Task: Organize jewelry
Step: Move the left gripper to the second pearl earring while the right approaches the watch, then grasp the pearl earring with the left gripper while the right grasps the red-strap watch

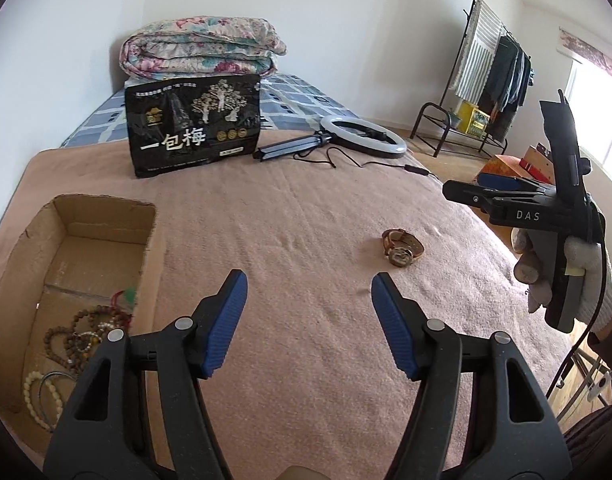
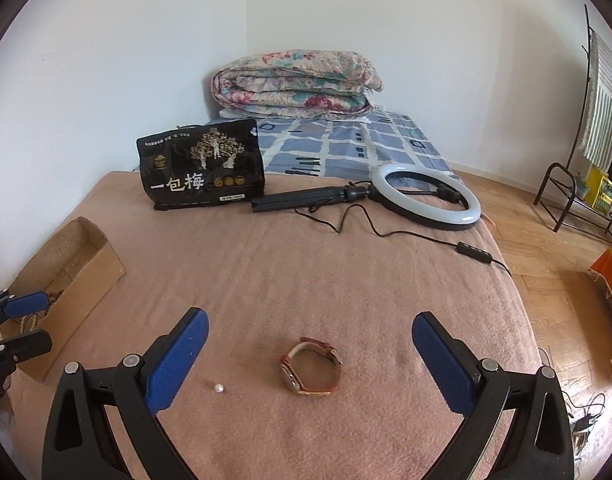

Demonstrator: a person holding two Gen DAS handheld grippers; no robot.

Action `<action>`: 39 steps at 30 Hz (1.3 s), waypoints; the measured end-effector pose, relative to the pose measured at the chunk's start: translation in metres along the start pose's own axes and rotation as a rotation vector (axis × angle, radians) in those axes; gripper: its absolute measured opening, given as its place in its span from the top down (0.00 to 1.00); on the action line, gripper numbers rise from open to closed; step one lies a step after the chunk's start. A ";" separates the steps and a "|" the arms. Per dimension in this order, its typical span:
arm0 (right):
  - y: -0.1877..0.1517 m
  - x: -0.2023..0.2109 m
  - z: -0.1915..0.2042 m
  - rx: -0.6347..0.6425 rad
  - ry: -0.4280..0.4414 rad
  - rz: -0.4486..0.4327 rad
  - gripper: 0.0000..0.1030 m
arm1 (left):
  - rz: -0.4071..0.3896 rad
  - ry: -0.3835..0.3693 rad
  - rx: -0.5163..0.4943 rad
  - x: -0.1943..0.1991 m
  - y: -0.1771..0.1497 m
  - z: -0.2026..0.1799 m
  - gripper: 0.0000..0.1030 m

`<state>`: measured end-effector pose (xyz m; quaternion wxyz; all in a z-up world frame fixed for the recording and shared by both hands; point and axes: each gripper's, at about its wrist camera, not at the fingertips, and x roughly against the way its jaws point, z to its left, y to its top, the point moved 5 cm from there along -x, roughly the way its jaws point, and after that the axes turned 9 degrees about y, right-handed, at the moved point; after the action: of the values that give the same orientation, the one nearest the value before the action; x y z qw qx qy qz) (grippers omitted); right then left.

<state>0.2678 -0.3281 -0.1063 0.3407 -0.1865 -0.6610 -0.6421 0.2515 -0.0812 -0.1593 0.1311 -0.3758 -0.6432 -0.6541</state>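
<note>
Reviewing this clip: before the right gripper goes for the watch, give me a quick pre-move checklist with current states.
1. Right gripper open: ok, jaws wide.
2. Wristwatch free on the blanket, between the jaws in the right wrist view: ok.
3. Left gripper open, holding nothing, apart from the watch: ok.
4. Cardboard box open, bead bracelets inside, floor space left: ok.
5. Loose pearl lies left of the watch, outside the box: not ok.
6. Gripper height above watch: cannot tell.

Brown-strapped watch (image 2: 311, 369) on its side on blanket; bead bracelets (image 1: 82, 332) heaped in cardboard box (image 1: 106, 216)
</note>
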 end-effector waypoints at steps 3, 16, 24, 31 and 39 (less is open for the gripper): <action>-0.009 -0.002 -0.012 -0.007 -0.008 0.011 0.00 | 0.017 -0.026 -0.011 -0.010 -0.002 -0.016 0.42; -0.035 -0.017 -0.040 -0.043 0.024 0.045 0.00 | 0.107 -0.116 -0.065 -0.061 -0.019 -0.065 0.62; -0.049 -0.032 -0.040 -0.012 0.059 0.079 0.00 | 0.156 -0.126 -0.123 -0.095 -0.027 -0.090 0.71; -0.055 -0.049 -0.043 -0.029 0.099 0.104 0.01 | 0.168 -0.090 -0.153 -0.118 -0.029 -0.094 0.71; -0.059 -0.064 -0.041 -0.040 0.126 0.122 0.05 | 0.183 -0.062 -0.169 -0.135 -0.036 -0.093 0.77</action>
<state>0.2808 -0.3616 -0.1958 0.4162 -0.1926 -0.6126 -0.6438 0.2901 -0.2062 -0.2644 0.1381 -0.4626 -0.5526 -0.6794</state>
